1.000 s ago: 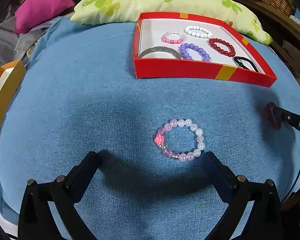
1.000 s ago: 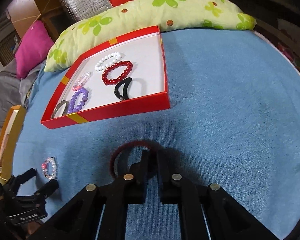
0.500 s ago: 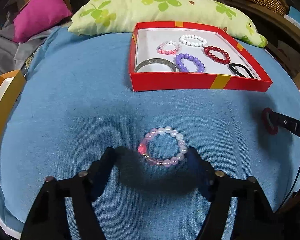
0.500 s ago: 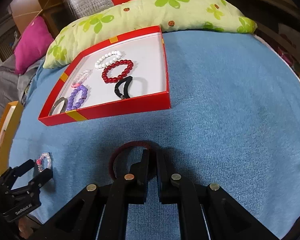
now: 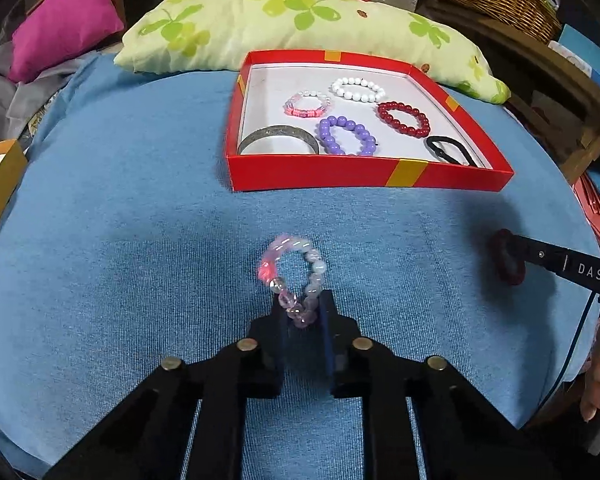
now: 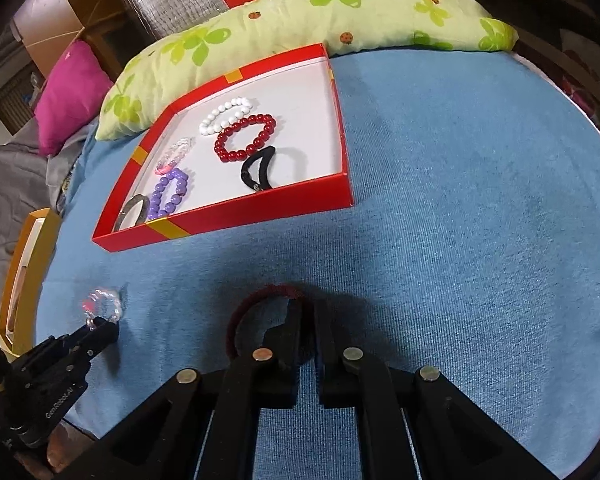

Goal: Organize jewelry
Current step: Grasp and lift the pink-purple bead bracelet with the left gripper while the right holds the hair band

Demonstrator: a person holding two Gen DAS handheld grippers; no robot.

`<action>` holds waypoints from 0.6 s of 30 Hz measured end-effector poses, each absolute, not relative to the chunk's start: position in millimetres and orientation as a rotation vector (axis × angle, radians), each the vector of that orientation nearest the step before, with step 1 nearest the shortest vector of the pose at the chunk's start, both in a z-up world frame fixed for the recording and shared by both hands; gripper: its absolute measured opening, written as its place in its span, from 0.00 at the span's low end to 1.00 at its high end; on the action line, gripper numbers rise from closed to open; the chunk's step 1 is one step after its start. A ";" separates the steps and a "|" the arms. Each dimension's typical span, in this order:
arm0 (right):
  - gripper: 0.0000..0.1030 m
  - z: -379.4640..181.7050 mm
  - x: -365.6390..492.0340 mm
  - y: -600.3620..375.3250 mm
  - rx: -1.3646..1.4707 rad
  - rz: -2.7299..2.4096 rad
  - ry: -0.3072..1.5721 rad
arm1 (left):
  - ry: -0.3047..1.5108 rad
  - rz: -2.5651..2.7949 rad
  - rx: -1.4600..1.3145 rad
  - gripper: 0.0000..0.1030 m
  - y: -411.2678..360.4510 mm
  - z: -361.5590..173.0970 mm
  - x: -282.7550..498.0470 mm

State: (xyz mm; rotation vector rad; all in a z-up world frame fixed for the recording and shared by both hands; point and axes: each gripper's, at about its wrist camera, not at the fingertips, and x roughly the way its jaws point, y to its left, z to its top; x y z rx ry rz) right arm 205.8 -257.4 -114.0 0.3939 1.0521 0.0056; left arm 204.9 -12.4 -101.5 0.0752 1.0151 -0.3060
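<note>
On the blue worktop (image 5: 120, 220), short of the red box (image 5: 364, 174), the left gripper (image 5: 303, 312) has its jaws clamped on the near beads of a pale pink beaded bracelet (image 5: 296, 268), whose loop stands up ahead of them. To the right, the right gripper (image 6: 309, 320) has its jaws closed on a dark red hair tie (image 6: 260, 294). Six other pieces lie inside the box.

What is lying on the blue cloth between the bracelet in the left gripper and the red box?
Nothing: in the left wrist view, only bare blue cloth lies between the pastel bead bracelet, held by the left gripper, and the red box.
</note>
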 end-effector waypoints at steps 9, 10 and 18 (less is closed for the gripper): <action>0.07 -115.8 206.8 -259.7 0.410 0.008 1.057 | 1.049 -0.319 0.015 0.15 -9.1 -103.2 209.7; 0.07 -116.0 206.8 -259.5 0.409 0.009 1.057 | 1.050 -0.321 0.013 0.15 -8.8 -103.0 209.9; 0.07 -116.8 207.7 -258.9 0.404 0.007 1.058 | 1.032 -0.313 0.028 0.52 -9.5 -96.7 206.3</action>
